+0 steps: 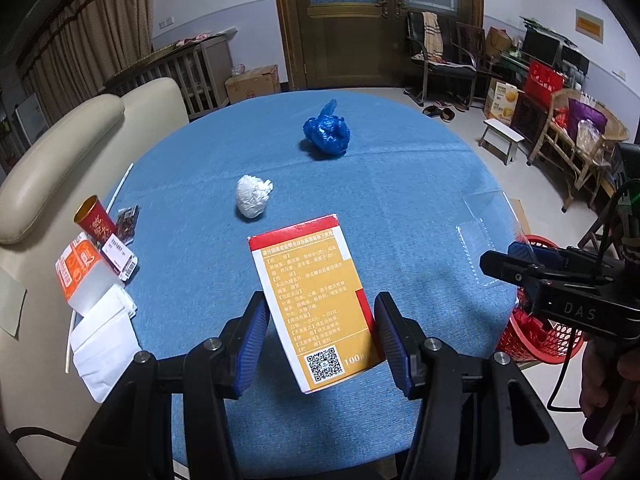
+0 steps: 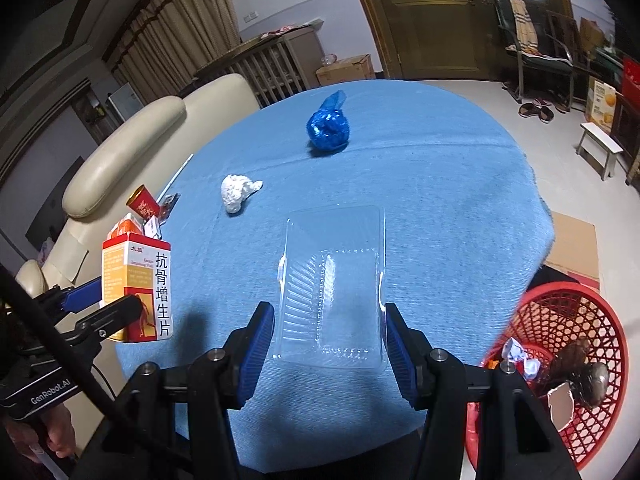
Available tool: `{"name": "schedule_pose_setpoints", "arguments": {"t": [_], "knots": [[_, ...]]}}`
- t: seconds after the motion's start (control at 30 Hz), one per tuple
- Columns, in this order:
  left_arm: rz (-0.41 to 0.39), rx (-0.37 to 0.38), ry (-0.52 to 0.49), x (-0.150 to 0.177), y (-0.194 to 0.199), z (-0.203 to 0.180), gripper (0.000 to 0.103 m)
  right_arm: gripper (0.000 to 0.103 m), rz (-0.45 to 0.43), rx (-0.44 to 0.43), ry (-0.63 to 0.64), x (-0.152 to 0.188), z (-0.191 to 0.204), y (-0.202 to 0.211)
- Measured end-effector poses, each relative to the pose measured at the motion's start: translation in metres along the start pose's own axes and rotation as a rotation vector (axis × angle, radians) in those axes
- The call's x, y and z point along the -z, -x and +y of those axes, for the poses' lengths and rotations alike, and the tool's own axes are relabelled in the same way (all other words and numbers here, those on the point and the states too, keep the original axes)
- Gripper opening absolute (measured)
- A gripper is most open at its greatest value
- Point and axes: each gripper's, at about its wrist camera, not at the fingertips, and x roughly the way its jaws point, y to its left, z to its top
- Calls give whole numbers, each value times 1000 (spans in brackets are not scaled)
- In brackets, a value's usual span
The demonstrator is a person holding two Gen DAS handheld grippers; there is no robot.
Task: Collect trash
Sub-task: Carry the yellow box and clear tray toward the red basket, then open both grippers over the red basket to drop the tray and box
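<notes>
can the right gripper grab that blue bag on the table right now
Probably not as things stand. The right gripper is shut on a clear plastic tray, so its jaws are full. The blue bag lies unobstructed farther across the table.

Both tools are matte black plastic. The left gripper (image 1: 322, 334) and right gripper (image 2: 330, 344) each carry two ribbed blue pads on angular black fingers, with round silver screws at the joints. White lettering marks the housings, "DAS" and "GenRobot.AI", and thin black cables trail behind
</notes>
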Motion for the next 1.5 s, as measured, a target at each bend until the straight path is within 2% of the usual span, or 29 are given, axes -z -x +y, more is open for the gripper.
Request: {"name": "schedule_pose_setpoints", "arguments": {"t": [0.8,1.2,1.5], "knots": [[-26,29,-157,-14,12,-70,56,59,-61,14,-94,17,-51,41],[-33,42,-251,-23,12,-114,56,59,-92,47,-176,32,-93,62],[-33,102,-307,-33,3,-149,56,59,-114,88,-238,44,-129,79]]}}
